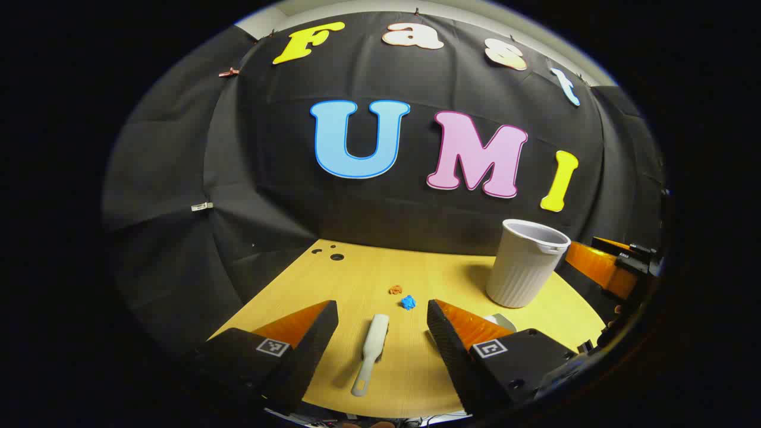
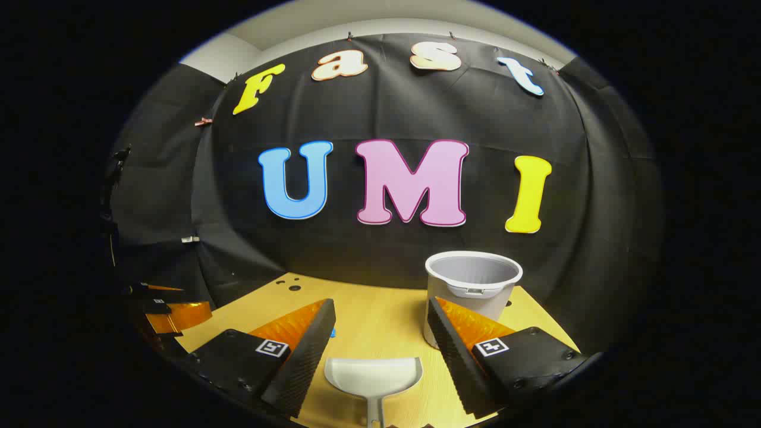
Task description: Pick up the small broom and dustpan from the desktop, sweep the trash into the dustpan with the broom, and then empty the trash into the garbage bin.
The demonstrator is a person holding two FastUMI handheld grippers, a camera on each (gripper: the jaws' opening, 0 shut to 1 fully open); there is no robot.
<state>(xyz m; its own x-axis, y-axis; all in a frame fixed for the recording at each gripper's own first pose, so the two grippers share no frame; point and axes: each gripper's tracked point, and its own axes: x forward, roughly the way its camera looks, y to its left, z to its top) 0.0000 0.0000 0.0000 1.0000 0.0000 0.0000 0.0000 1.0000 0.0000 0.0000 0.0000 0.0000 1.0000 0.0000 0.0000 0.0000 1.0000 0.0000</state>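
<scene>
While both tools are lying untouched on the desktop (image 1: 368, 270), the left gripper (image 1: 382, 333) is hovering with its fingers spread wide, and nothing is sitting between them except the small broom (image 1: 371, 354) on the wood below. The broom is lying with its head pointing away from the camera and its handle toward the near edge, and the fingers are not touching it. In the right gripper view, the right gripper (image 2: 381, 333) is also standing wide open above the dustpan (image 2: 373, 375), which is resting flat on the table with its mouth facing the back wall; no finger is pressing on it.

The dustpan handle is running out of the picture at the bottom, so its end is cut off. In the left gripper view only a small pale corner of something is peeking out behind the right finger, and I cannot tell what it is. The garbage bin (image 1: 525, 263) is standing upright at the right side of the table, partly covered by a finger in the right gripper view. Two small bits of trash, an orange piece (image 1: 395, 289) and a blue piece (image 1: 408, 302), are lying close together beyond the broom head, apart from the bin. The desktop is light wood with a few round holes (image 1: 336, 257) near its far left corner, and black cloth is hanging behind it.
</scene>
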